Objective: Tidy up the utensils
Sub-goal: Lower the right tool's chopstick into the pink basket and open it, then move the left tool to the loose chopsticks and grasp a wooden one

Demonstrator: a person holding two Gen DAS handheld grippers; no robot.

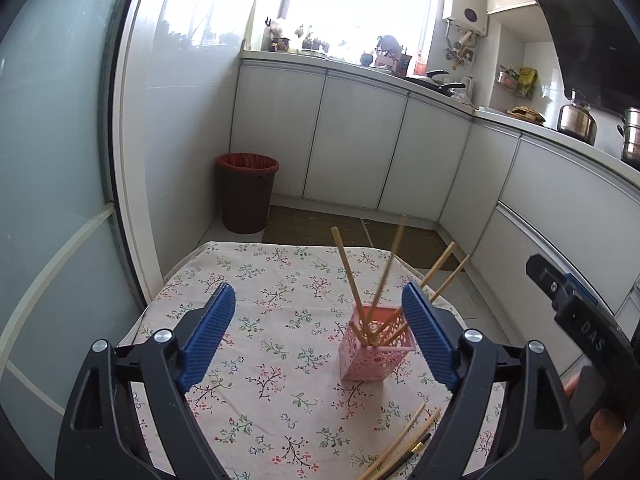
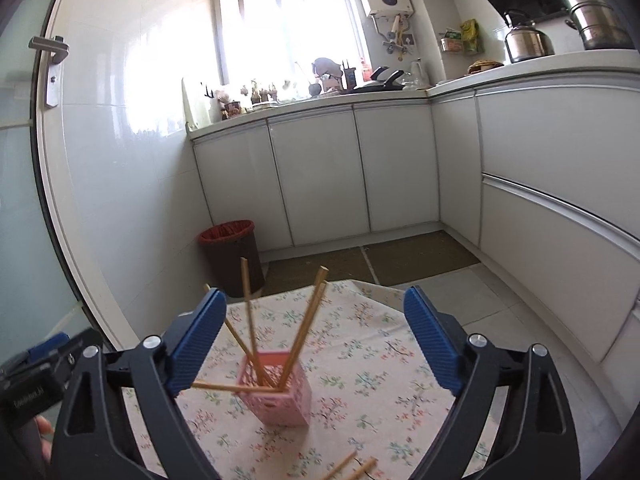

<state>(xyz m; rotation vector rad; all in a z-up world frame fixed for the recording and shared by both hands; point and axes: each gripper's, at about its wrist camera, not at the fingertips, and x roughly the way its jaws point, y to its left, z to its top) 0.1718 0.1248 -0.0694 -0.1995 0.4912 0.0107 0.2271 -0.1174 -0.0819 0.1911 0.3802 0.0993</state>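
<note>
A pink perforated holder (image 1: 376, 360) (image 2: 280, 400) stands upright on the floral tablecloth (image 1: 260, 280) (image 2: 360, 344). Several wooden chopsticks (image 1: 350, 276) (image 2: 250, 320) stick out of it and lean apart. In the right wrist view one chopstick (image 2: 232, 388), blurred, lies almost level out of the holder toward the left pad. My left gripper (image 1: 319, 292) is open, with the holder just inside its right finger and untouched. My right gripper (image 2: 316, 292) is open above the holder, nothing pressed between its pads. More loose chopsticks (image 1: 404, 444) (image 2: 352, 466) lie on the cloth near me.
A dark bin with a red liner (image 1: 246, 192) (image 2: 232, 248) stands on the floor beyond the table's far edge. White cabinets (image 1: 360, 140) (image 2: 320, 172) run along the back and right. A frosted glass door (image 1: 48, 200) is at the left.
</note>
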